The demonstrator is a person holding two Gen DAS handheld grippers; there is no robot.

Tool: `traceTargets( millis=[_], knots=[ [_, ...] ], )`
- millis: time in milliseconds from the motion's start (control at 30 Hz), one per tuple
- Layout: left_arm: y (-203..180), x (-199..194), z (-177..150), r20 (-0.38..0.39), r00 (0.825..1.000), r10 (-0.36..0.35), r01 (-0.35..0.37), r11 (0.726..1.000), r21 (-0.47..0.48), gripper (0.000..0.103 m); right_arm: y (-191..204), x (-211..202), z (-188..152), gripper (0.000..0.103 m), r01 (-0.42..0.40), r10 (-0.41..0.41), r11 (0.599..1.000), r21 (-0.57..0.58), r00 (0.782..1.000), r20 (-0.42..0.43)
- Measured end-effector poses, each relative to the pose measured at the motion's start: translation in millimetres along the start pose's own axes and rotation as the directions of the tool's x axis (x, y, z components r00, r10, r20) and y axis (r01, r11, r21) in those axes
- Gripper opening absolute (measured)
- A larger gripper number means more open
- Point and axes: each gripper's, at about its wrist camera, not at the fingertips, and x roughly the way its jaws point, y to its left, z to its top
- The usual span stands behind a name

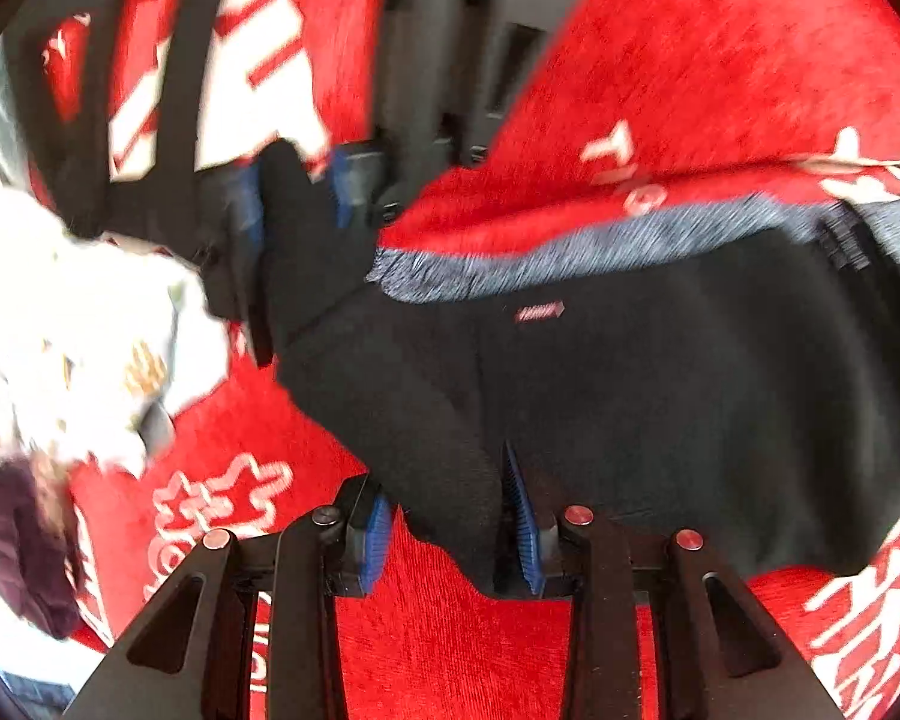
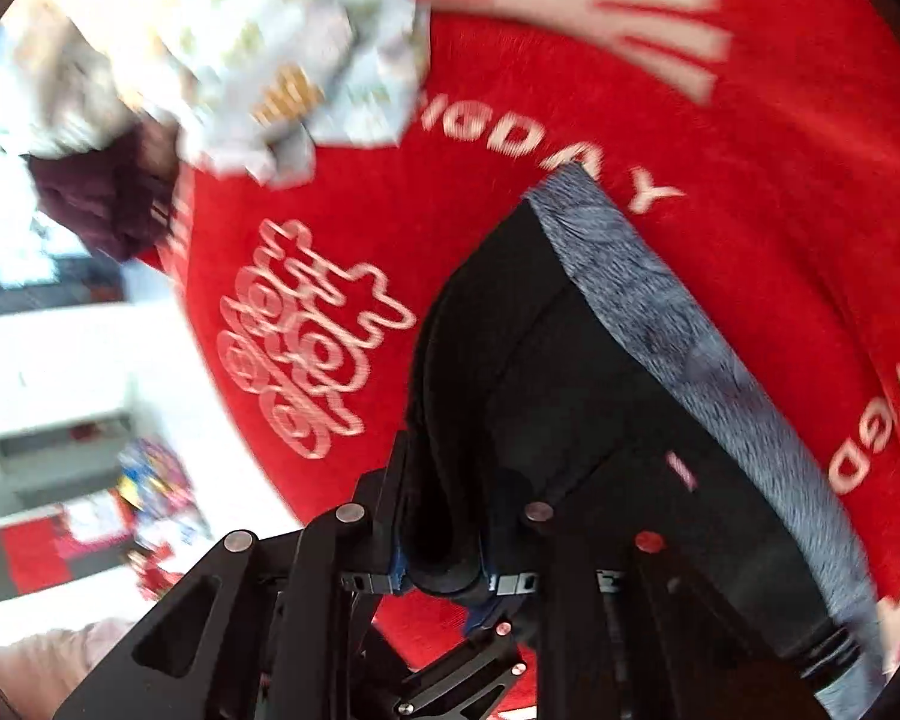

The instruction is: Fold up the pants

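Left tongs (image 1: 450,531): you have them clamped on a black fold of the pants (image 1: 660,390).
Pants: black with a grey waistband (image 2: 660,312), spread over the red cloth (image 1: 720,60) on the surface.
Right tongs (image 2: 444,564): closed on a rolled edge of your pants.
White patterned cloth (image 2: 282,60): bunched beside the pants.

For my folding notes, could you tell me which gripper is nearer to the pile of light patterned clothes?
Right, I judge. The right gripper grips the black pants right beside the pile of light patterned clothes; the left gripper clamps a pants corner farther off.
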Motion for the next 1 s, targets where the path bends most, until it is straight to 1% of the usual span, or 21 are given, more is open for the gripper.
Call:
traceTargets(
  millis=[67,100,167,267,367,467,567,600,667,733,767,867,933,1000],
  knots=[
    [-6,-22,10,0.050,0.999,-0.006,0.004,1.000,0.023,0.036,-14,-35,-22,0.020,-0.094,0.090,0.995,0.038,0.992,0.090],
    [-12,-39,18,0.084,0.996,-0.013,0.010,0.999,0.041,0.036,-21,-52,-35,0.020,-0.139,0.131,0.989,0.053,0.981,0.142],
    [-21,-59,31,0.119,0.992,-0.029,0.022,0.998,0.060,0.036,-33,-84,-56,0.020,-0.201,0.181,0.977,0.069,0.959,0.220],
    [-42,-89,53,0.171,0.983,-0.068,0.054,0.995,0.086,0.036,-54,-127,-97,0.021,-0.278,0.232,0.957,0.088,0.909,0.345],
    [-74,-116,73,0.207,0.971,-0.117,0.092,0.987,0.129,0.036,-78,-168,-144,0.021,-0.300,0.228,0.949,0.094,0.862,0.452],
    [-124,-139,86,0.236,0.958,-0.165,0.117,0.972,0.203,0.036,-108,-197,-192,0.021,-0.321,0.209,0.939,0.126,0.820,0.532],
    [-169,-144,93,0.222,0.953,-0.206,0.142,0.951,0.273,0.036,-153,-219,-242,0.021,-0.348,0.176,0.919,0.187,0.784,0.595],
    [-191,-144,93,0.209,0.951,-0.227,0.158,0.940,0.303,0.036,-167,-220,-258,0.021,-0.361,0.166,0.908,0.211,0.774,0.611],
    [-219,-143,90,0.192,0.949,-0.250,0.174,0.923,0.343,0.036,-198,-219,-294,0.021,-0.384,0.137,0.885,0.264,0.756,0.640],
    [-255,-137,83,0.174,0.951,-0.254,0.168,0.902,0.399,0.036,-225,-212,-319,0.021,-0.389,0.100,0.866,0.314,0.750,0.654],
    [-271,-132,79,0.162,0.954,-0.253,0.164,0.891,0.423,0.036,-242,-204,-334,0.021,-0.399,0.082,0.849,0.347,0.748,0.659],
    [-310,-117,67,0.109,0.961,-0.255,0.174,0.860,0.481,0.036,-280,-181,-361,0.020,-0.427,0.051,0.801,0.420,0.748,0.662],
    [-327,-105,60,0.063,0.966,-0.252,0.188,0.847,0.497,0.036,-299,-159,-375,0.020,-0.434,0.034,0.772,0.464,0.757,0.653],
    [-331,-99,52,0.049,0.970,-0.237,0.182,0.849,0.496,0.036,-315,-142,-384,0.020,-0.432,0.020,0.750,0.500,0.771,0.636]
  ],
)
